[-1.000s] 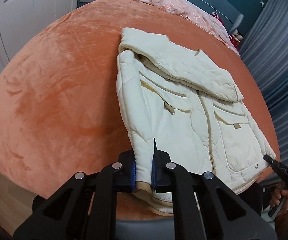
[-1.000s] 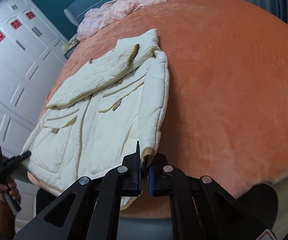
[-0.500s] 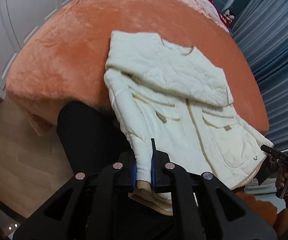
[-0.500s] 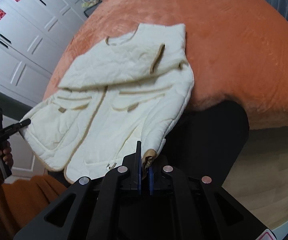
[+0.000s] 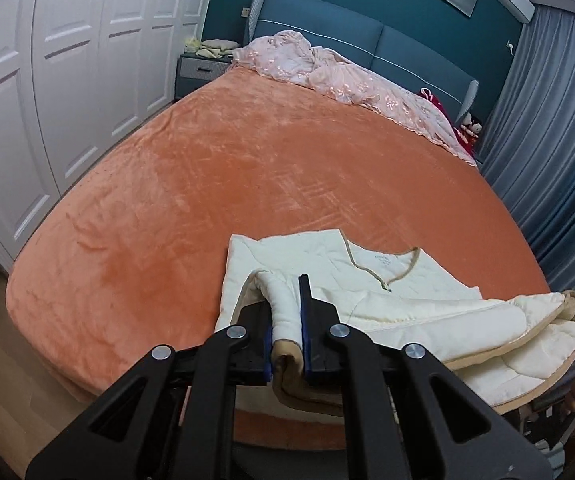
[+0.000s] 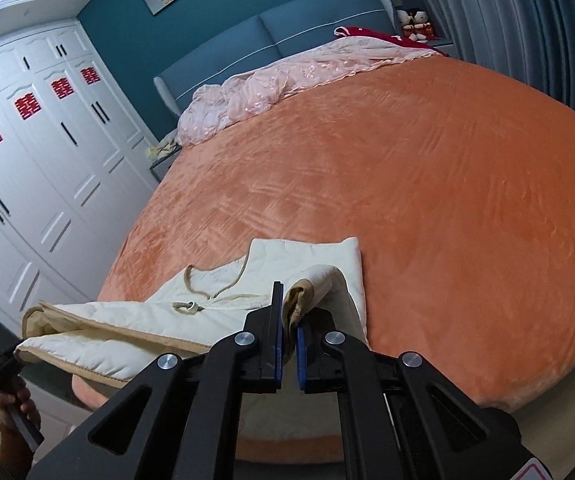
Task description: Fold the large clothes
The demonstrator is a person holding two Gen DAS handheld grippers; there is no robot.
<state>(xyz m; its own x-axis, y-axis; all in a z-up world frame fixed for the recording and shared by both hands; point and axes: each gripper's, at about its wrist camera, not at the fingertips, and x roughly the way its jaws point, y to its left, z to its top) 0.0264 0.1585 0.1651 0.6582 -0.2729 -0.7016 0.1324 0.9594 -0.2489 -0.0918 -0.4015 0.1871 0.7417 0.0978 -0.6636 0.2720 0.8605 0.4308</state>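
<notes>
Jacket on orange bed, hem lifted — both tools clamped on it

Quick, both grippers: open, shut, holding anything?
Left gripper: shut on the cream jacket, pinching its hem corner.
Right gripper: shut on the same jacket, at the other hem corner.

Left wrist view: sits right behind the left claw, looking forward and down past it, up the orange bed to the blue headboard.
Right wrist view: sits right behind the right claw, looking the same way.
How near: both claws fill the bottom, very close.
Both views share: the cream jacket, bed, pink quilt, white wardrobe.
</notes>
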